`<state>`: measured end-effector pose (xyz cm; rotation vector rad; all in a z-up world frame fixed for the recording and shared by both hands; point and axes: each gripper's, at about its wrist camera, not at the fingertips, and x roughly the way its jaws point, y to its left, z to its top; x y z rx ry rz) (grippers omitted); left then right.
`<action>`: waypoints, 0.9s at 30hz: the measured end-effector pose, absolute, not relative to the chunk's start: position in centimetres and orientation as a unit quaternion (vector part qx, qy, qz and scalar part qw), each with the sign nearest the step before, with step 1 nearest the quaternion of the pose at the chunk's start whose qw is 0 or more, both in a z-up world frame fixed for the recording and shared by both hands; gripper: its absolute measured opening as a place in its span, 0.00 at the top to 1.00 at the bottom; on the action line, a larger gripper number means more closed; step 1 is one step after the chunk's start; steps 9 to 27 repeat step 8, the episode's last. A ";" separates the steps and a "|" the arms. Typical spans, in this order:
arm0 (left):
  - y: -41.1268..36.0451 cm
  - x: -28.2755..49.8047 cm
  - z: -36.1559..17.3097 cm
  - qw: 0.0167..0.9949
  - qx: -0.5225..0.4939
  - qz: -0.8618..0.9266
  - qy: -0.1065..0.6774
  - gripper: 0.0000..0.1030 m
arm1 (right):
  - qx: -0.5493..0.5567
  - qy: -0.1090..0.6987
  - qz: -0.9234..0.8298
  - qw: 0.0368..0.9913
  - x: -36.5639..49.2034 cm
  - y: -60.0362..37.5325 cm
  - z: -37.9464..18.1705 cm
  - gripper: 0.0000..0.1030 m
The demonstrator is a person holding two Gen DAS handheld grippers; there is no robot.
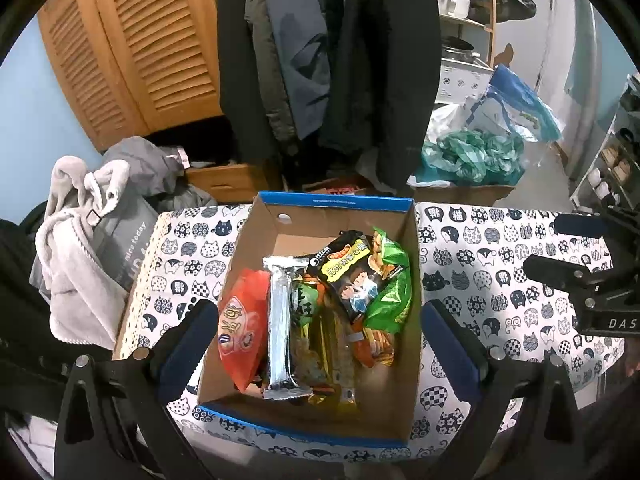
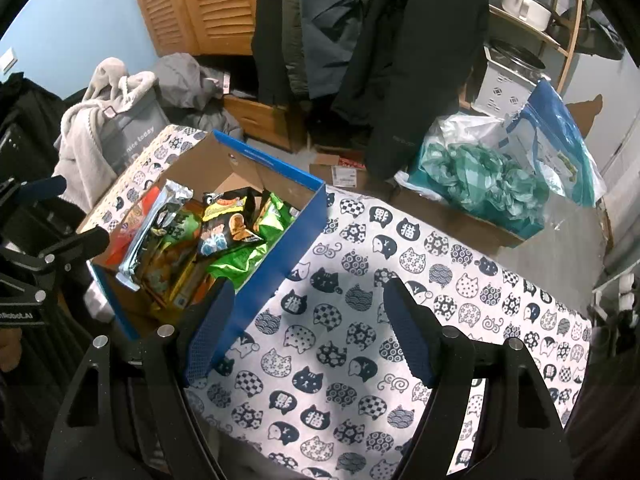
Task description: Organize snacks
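Note:
A blue-edged cardboard box (image 1: pixel 412 276) stands on a table with a cat-print cloth (image 1: pixel 500 248). It holds several snack packs: a red bag (image 1: pixel 240 332), a silver bar pack (image 1: pixel 282 320), a black pack (image 1: pixel 352 280) and a green bag (image 1: pixel 394 296). My left gripper (image 1: pixel 316 344) is open and empty above the box, its fingers either side of it. My right gripper (image 2: pixel 308 332) is open and empty over the cloth (image 2: pixel 360 320), right of the box (image 2: pixel 288 248). The right gripper also shows at the right edge of the left wrist view (image 1: pixel 560 252).
Dark coats (image 1: pixel 320 60) hang behind the table. A grey robe and bag (image 1: pixel 88 248) lie to the left. A cardboard box with green and blue plastic bags (image 1: pixel 480 152) sits on the floor at the right. Wooden louvred doors (image 1: pixel 132 52) stand at the back.

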<state>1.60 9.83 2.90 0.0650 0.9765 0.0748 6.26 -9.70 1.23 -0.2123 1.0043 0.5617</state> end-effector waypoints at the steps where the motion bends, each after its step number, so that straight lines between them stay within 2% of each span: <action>1: 9.8 1.6 2.8 0.882 0.033 0.036 0.469 0.01 | -0.101 0.474 0.265 0.834 6.3 -9.6 1.2 0.26; 27: 10.0 1.5 2.7 0.882 0.029 0.033 0.470 0.01 | -0.099 0.476 0.264 0.833 6.5 -9.8 1.1 0.26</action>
